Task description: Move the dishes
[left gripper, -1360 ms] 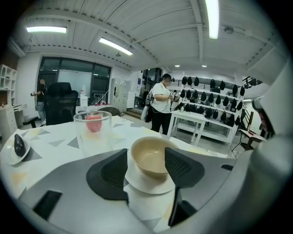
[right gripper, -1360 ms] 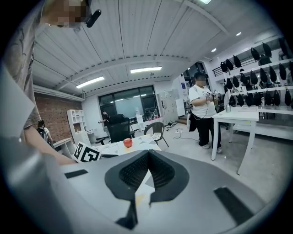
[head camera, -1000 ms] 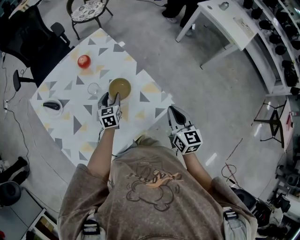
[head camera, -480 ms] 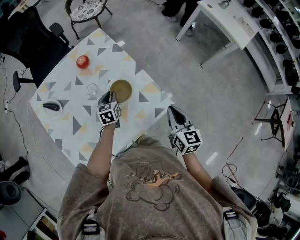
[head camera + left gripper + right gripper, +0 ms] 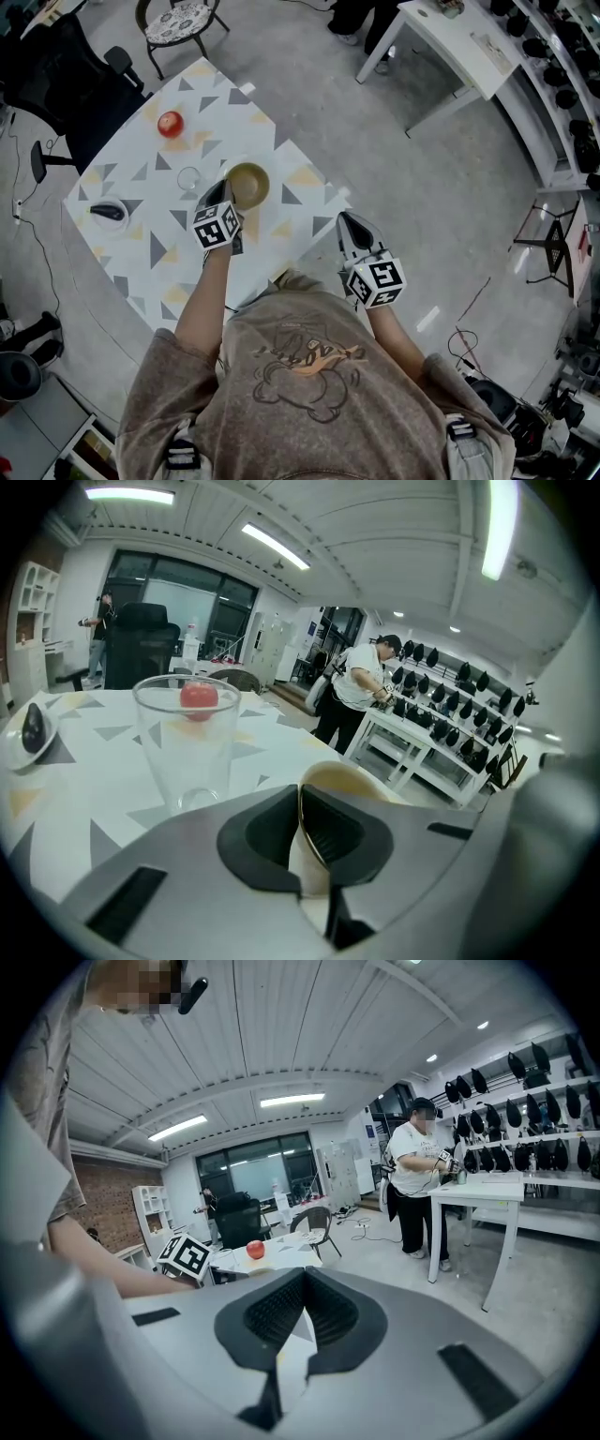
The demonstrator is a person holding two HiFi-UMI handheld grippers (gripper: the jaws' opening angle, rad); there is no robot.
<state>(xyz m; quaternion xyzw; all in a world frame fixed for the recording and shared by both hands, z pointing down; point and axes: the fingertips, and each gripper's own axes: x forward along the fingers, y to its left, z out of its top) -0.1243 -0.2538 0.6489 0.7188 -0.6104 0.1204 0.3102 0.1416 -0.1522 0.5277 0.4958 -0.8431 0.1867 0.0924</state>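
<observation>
An olive-tan bowl (image 5: 249, 184) sits near the middle of the patterned table (image 5: 141, 244). My left gripper (image 5: 226, 192) is shut on the bowl's near rim. In the left gripper view the rim (image 5: 345, 778) runs thin between the two dark pads (image 5: 258, 832). I cannot tell whether the bowl is lifted off the table. My right gripper (image 5: 345, 221) is shut with nothing in it and hovers by the table's right corner. Its jaws (image 5: 298, 1309) meet with nothing between them.
An empty clear glass (image 5: 188, 178) (image 5: 187, 747) stands just left of the bowl. Farther back lies a red apple (image 5: 170, 123) (image 5: 198, 696). A white dish holding a dark object (image 5: 107, 212) is at the table's left. A chair (image 5: 175, 21) and a white bench (image 5: 450, 42) stand beyond.
My left gripper has closed on the bowl's rim and tilted. The bowl has shifted slightly right, away from the glass. The right gripper has stayed put.
</observation>
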